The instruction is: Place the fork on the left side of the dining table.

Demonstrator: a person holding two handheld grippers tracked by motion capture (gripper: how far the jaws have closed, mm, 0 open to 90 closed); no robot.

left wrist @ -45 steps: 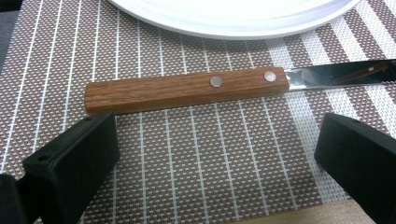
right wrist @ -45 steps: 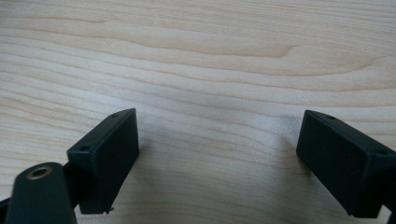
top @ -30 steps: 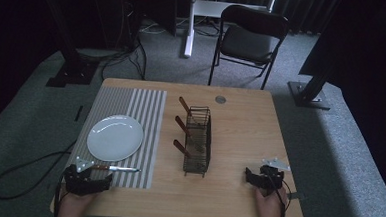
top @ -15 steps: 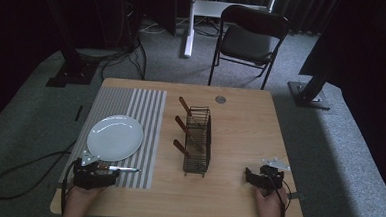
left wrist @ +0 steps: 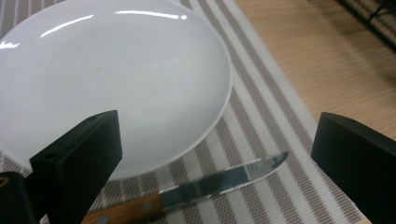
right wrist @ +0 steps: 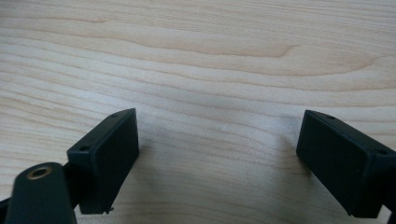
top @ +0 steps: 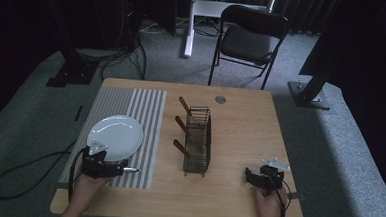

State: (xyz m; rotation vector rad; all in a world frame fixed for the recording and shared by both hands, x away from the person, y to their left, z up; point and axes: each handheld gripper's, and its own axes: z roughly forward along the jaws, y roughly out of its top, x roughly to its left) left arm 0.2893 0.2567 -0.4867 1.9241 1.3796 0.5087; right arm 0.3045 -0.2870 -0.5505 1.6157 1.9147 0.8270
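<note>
Left gripper (left wrist: 215, 154) jaws apart over steak knife (left wrist: 201, 193) beside white plate (left wrist: 107, 79); step: approach. Next: lower, close on handle. Right gripper (right wrist: 217, 163) jaws apart, idle on table (right wrist: 210, 56).

Plate (top: 115, 135) on striped mat (top: 136, 105), desk (top: 240, 121) left half. Knife (top: 127, 169) on mat, just before plate. Wire rack (top: 198, 139) right of mat, mid-desk.

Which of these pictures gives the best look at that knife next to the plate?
The left gripper view: the knife lies close between the open claw's jaws, its serrated blade and wooden handle clear on the striped mat, beside the plate. The high view shows it as a small sliver. The right gripper view shows bare table.
</note>
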